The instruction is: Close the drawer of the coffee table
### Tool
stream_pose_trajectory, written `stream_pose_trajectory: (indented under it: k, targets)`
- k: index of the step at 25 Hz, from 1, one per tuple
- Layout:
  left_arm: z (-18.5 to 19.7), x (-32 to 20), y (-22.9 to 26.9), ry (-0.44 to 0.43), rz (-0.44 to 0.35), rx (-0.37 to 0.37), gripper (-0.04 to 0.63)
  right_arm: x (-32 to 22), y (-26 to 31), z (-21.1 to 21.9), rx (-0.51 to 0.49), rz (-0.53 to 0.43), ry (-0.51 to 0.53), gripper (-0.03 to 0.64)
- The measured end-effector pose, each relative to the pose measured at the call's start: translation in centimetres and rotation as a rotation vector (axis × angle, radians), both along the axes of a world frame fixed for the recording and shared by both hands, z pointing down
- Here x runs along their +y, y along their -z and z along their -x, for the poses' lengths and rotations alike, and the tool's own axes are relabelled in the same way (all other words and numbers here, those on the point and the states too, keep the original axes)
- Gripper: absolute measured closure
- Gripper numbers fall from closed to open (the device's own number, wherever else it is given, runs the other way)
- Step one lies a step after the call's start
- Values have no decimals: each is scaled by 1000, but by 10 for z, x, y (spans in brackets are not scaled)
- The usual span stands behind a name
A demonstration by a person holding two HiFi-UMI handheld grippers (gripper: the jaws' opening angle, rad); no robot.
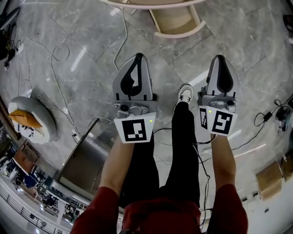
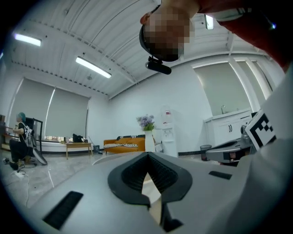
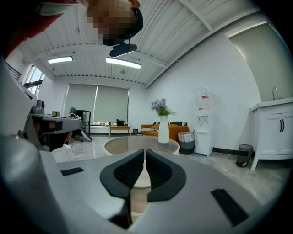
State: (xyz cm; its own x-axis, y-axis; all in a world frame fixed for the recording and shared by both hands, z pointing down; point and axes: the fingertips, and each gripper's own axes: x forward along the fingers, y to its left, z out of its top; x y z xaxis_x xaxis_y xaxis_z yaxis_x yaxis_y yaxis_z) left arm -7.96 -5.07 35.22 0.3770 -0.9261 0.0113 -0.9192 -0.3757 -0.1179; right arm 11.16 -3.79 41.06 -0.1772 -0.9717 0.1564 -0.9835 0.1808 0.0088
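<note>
The round coffee table's rim (image 1: 151, 3) shows at the top of the head view, and its pale wooden drawer (image 1: 176, 23) stands pulled out toward me. Both grippers hang over the floor short of the drawer and point at it. My left gripper (image 1: 138, 57) is shut and empty. My right gripper (image 1: 219, 58) is also shut and empty, to the drawer's right. In the right gripper view, the right gripper (image 3: 144, 153) has the table top (image 3: 123, 145) and a white vase of flowers (image 3: 163, 130) beyond its closed tips. The left gripper (image 2: 147, 157) sees the same vase (image 2: 149, 139).
My legs in black trousers and a white shoe (image 1: 185, 93) stand between the grippers. Cables (image 1: 55, 59) trail over the marble floor. A round white base (image 1: 32, 119) lies at left, a metal panel (image 1: 87, 155) beside my leg, a cardboard box (image 1: 270, 178) at right. An orange sofa (image 2: 123, 144) stands far off.
</note>
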Motion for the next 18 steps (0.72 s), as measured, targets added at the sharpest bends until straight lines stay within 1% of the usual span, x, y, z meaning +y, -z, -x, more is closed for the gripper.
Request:
stream_pose_trajectory:
  k: [3,8,12,16,18]
  targets:
    - [5,1,-69,-4,8,-12,587,4,-75,10,19,36,30,591]
    - [11,5,-175,18,-13,-9,586,8,-190,22,14,77,62,591]
    - [10,-1,-249,34,-56,10,587,-2,-268,25,28,54,79,591]
    - [6,-5,-322,45,-98,12,586,-13,-331,28,81,2,105,589]
    - [1,-7,-356,52,-119,7,586,-18,-358,22,68,-20,97,589]
